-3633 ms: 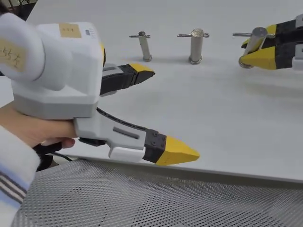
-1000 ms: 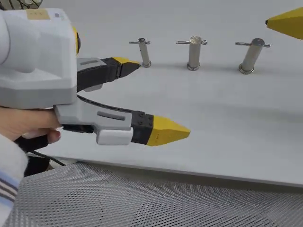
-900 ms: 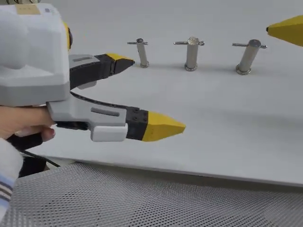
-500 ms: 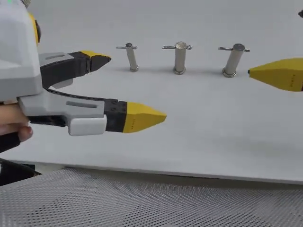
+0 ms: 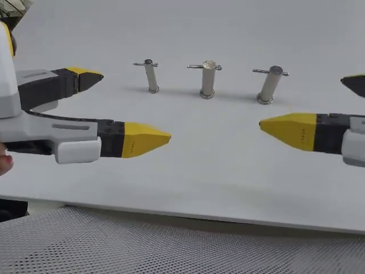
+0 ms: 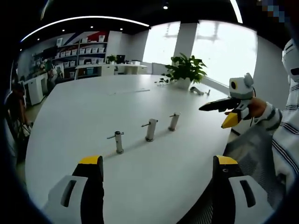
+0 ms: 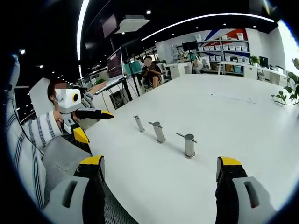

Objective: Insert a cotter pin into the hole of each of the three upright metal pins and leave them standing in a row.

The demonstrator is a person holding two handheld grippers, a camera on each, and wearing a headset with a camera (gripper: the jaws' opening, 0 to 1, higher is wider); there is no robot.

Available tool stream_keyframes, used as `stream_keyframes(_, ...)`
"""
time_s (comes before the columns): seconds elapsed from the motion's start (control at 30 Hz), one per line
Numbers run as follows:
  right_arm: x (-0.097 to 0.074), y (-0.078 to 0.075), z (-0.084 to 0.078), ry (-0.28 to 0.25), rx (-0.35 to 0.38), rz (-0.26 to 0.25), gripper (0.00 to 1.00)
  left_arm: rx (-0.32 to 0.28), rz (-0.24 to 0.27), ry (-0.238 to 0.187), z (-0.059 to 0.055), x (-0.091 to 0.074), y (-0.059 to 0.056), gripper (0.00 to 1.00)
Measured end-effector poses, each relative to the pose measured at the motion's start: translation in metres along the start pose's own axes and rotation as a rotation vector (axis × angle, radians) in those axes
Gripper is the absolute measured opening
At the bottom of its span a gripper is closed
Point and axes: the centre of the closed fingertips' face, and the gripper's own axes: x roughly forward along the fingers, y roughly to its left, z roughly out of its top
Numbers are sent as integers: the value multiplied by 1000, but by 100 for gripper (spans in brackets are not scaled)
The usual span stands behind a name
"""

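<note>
Three upright metal pins stand in a row on the white table (image 5: 228, 182): left pin (image 5: 150, 77), middle pin (image 5: 207, 80), right pin (image 5: 269, 85), which leans a little. A thin cotter pin (image 5: 197, 67) crosses the head of each. My left gripper (image 5: 122, 107) hovers open near the table's front left, short of the row, with nothing between its fingers. My right gripper (image 5: 308, 103) is open at the right, in front of the right pin and apart from it. The left gripper view shows the row (image 6: 150, 129) beyond the spread jaws; the right gripper view shows the same row (image 7: 159, 132).
A perforated grey metal surface (image 5: 171, 245) lies below the table's front edge. A potted plant (image 6: 184, 70) stands at the table's far side. People sit at a desk (image 7: 149, 70) beyond the table. Shelves line the back wall.
The right gripper has let go of the right pin, pulled away, and come back low at the right, open. The left gripper stays open. The head camera has shifted.
</note>
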Motion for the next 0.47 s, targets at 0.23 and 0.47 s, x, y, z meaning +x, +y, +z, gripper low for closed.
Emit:
stream_keyframes(0.23, 4, 9, -8, 18, 50, 15, 98, -15, 19, 12, -5, -1, 8, 97)
stream_keyframes(0.47, 7, 6, -14, 43, 75, -7, 98, -30, 29, 62, -17, 3, 12, 98)
